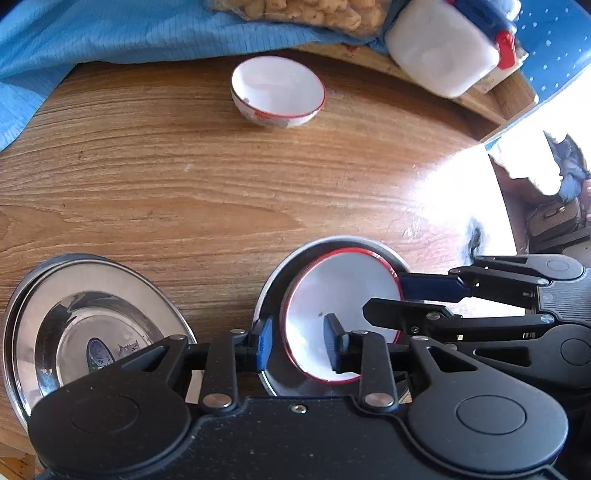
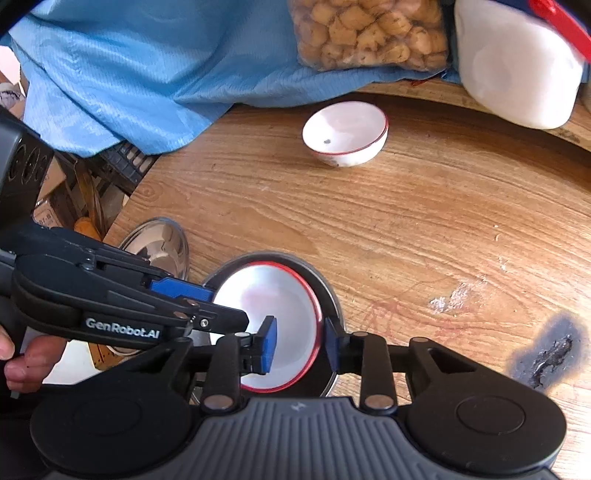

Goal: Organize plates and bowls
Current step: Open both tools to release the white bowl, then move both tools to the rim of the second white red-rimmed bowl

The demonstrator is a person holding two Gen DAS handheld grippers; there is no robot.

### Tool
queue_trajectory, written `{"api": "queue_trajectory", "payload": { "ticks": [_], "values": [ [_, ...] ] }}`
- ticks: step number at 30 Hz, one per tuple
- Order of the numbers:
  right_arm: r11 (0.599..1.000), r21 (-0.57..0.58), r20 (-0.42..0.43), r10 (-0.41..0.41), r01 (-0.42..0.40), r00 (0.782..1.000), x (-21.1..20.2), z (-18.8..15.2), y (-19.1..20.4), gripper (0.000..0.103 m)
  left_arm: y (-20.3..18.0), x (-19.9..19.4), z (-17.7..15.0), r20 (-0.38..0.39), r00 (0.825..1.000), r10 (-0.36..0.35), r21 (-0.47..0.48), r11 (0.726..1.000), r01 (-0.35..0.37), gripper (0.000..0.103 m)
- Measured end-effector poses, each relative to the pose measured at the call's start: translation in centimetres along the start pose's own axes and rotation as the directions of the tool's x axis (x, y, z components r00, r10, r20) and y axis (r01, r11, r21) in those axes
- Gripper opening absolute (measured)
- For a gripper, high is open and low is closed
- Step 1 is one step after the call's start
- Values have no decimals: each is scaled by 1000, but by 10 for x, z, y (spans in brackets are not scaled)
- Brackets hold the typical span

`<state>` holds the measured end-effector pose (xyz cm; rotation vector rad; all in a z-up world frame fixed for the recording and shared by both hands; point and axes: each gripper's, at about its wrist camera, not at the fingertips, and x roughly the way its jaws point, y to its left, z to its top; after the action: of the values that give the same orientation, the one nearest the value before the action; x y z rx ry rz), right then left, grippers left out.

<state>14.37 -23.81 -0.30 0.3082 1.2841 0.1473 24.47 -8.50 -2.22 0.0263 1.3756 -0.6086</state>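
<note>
A white bowl with a red rim (image 1: 332, 284) (image 2: 280, 295) sits inside a steel plate (image 1: 284, 269) (image 2: 330, 295) on the wooden table. My left gripper (image 1: 297, 339) (image 2: 229, 304) straddles the bowl's left rim, one finger inside and one outside, with gaps showing, so it is open. My right gripper (image 2: 301, 343) (image 1: 384, 293) straddles the opposite rim in the same way, also open. A second red-rimmed white bowl (image 1: 279, 92) (image 2: 345, 134) stands alone farther back. A stack of steel plates (image 1: 92, 325) (image 2: 159, 247) lies to the left.
Blue cloth (image 1: 110, 37) (image 2: 129, 74), a bag of snacks (image 2: 369, 33) and a white container with a red clasp (image 1: 443, 51) (image 2: 517, 74) line the far side. The table edge (image 2: 125, 210) drops off at left. A burn mark (image 2: 550, 354) is at right. A hand (image 2: 18, 358) holds the left gripper.
</note>
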Motion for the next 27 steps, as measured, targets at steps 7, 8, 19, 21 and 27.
{"api": "queue_trajectory", "payload": {
  "ticks": [7, 8, 19, 21, 27],
  "values": [
    [1000, 3, 68, -29, 29, 997, -18, 0, 0, 47, 6, -19, 0, 84, 991, -106, -7, 994, 107, 60],
    [999, 12, 80, -52, 51, 995, -21, 1, -1, 58, 6, -22, -1, 101, 989, -108, -6, 994, 109, 69],
    [981, 108, 116, -175, 162, 978, -25, 0, -13, 102, 20, -43, 5, 278, 945, 173, -112, 983, -147, 101],
    [975, 110, 103, -203, 192, 974, -22, 1, -13, 102, 25, -45, 9, 293, 937, 192, -151, 977, -153, 101],
    [958, 146, 87, -261, 247, 961, -12, 1, -18, 103, 40, -49, 20, 313, 919, 240, -257, 953, -161, 101]
  ]
}}
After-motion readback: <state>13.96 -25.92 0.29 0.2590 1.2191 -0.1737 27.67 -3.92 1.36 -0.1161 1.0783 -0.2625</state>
